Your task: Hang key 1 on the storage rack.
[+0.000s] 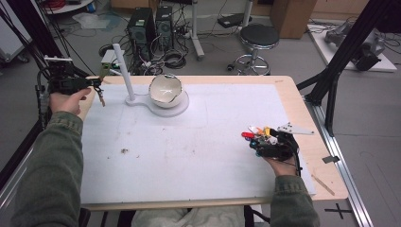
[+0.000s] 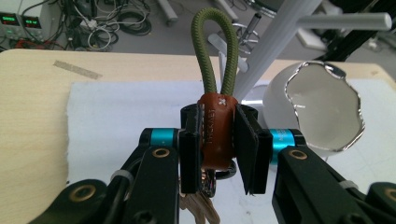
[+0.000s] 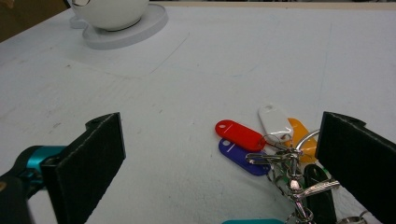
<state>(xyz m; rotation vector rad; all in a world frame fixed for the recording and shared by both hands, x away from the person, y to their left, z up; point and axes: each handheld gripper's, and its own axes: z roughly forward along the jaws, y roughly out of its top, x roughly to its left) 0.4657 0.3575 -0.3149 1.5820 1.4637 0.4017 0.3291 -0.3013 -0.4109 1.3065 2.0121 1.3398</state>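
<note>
While both grippers are in view over the white table mat, the findings stand as follows.

Left gripper [image 2: 218,154]: jaws pressed together on the brown leather fob [image 2: 215,133] of a keychain; pads bear on both flat sides of the fob.
Keychain: an olive-green cord loop [image 2: 215,51] rises upright from the fob above the jaws; keys [image 2: 198,207] hang below them on a metal ring.
Position of left gripper [image 1: 97,84]: held above the far left corner of the mat, keys [image 1: 101,98] dangling clear of the surface.
White stand: upright post [image 1: 122,71] on a flat round base [image 1: 182,106], just to the right of the left gripper in the high view.
Bowl [image 1: 165,88]: white, with an irregular silvery rim, resting on the base of the stand; opening tilted toward the left gripper.
Right gripper [image 3: 219,158]: jaws spread wide, nothing between the pads.
Key tags: a bunch of coloured tags on rings, red [image 3: 239,135], blue [image 3: 243,157], white [image 3: 275,122] and orange [image 3: 299,133], lying on the mat just inside the right-hand jaw of the right gripper view.
Right hand [image 1: 279,161]: near the right edge of the mat, well apart from the stand.
</note>
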